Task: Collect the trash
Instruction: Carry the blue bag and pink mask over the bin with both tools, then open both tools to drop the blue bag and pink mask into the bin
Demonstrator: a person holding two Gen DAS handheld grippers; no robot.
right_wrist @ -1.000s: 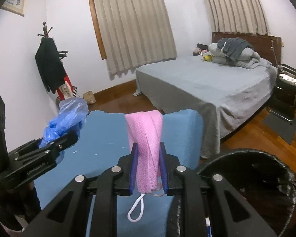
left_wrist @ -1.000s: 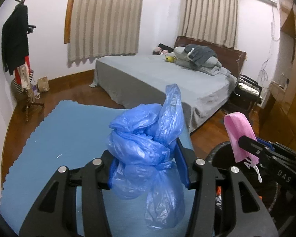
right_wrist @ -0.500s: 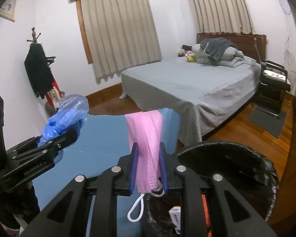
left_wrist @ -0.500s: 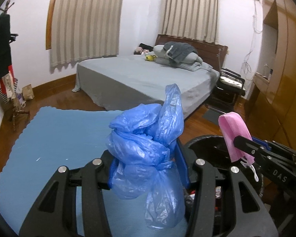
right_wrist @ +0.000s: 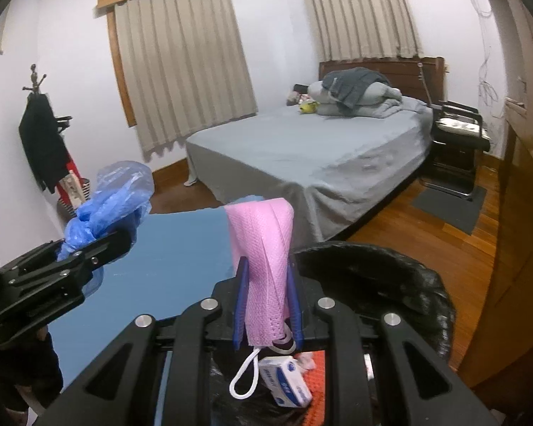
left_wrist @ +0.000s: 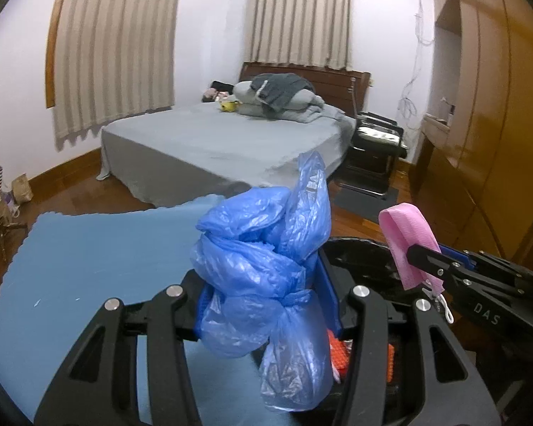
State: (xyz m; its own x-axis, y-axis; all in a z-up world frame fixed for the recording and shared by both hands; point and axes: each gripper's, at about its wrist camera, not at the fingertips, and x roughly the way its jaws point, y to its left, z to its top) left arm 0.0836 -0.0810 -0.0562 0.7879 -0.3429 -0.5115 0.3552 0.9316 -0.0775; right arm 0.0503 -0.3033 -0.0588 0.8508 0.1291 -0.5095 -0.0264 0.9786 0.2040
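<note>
Fingers of the left gripper point(left_wrist: 266, 305) are clamped on a knotted blue plastic bag point(left_wrist: 266, 266), and fingers of the right gripper point(right_wrist: 267, 305) are pinched narrowly on a folded pink face mask point(right_wrist: 263, 266). Compared with a second ago, the black-lined trash bin point(right_wrist: 408, 284) has come from the lower right edge of both wrist views to lie directly beneath the grippers, its rim now passing behind the left fingers and around the right ones; the bed point(right_wrist: 302, 145) and blue floor mat point(left_wrist: 89, 248) have slid leftward accordingly. This suggests that carrying is nearly done and release into the bin is the likely next step. The bag is crumpled and translucent, tied near its middle, with one lobe standing above the fingers and a limp tail hanging below them over the bin opening. The mask is pleated, doubled over the fingertips, its white ear loop point(right_wrist: 245, 380) dangling just above a small white-and-blue box point(right_wrist: 284, 380) and orange item point(right_wrist: 316, 380) already inside the bin. Both pieces are light and soft, so they should drop freely.
</note>
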